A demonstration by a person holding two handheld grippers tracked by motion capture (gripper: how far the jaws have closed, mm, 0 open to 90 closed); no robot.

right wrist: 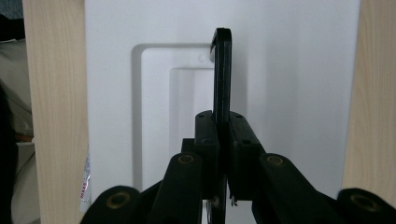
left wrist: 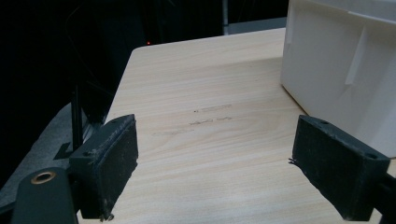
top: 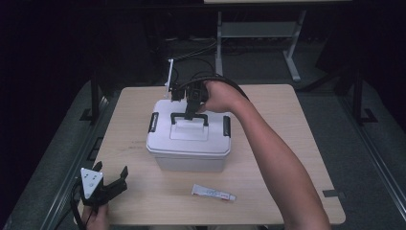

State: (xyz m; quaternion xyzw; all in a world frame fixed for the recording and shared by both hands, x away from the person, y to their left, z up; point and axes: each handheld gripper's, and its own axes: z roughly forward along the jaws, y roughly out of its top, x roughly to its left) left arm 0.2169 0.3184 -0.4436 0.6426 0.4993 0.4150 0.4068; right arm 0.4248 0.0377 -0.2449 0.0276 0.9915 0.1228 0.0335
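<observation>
A white plastic box [top: 188, 141] with black side latches stands in the middle of the wooden table [top: 287, 124]. Its black carry handle [top: 189, 116] is raised upright over the lid. My right gripper [top: 193, 109] reaches in from the far side and is shut on that handle [right wrist: 221, 70], with the lid [right wrist: 289, 84] straight below it. My left gripper [top: 111, 173] rests open near the table's front left corner, nothing between its pads [left wrist: 112, 163]. The box's side wall [left wrist: 336, 70] stands just right of it.
A small white tube [top: 213, 193] lies on the table in front of the box. A metal frame [top: 258, 33] stands on the floor beyond the table. Cables trail behind the box at the table's far edge.
</observation>
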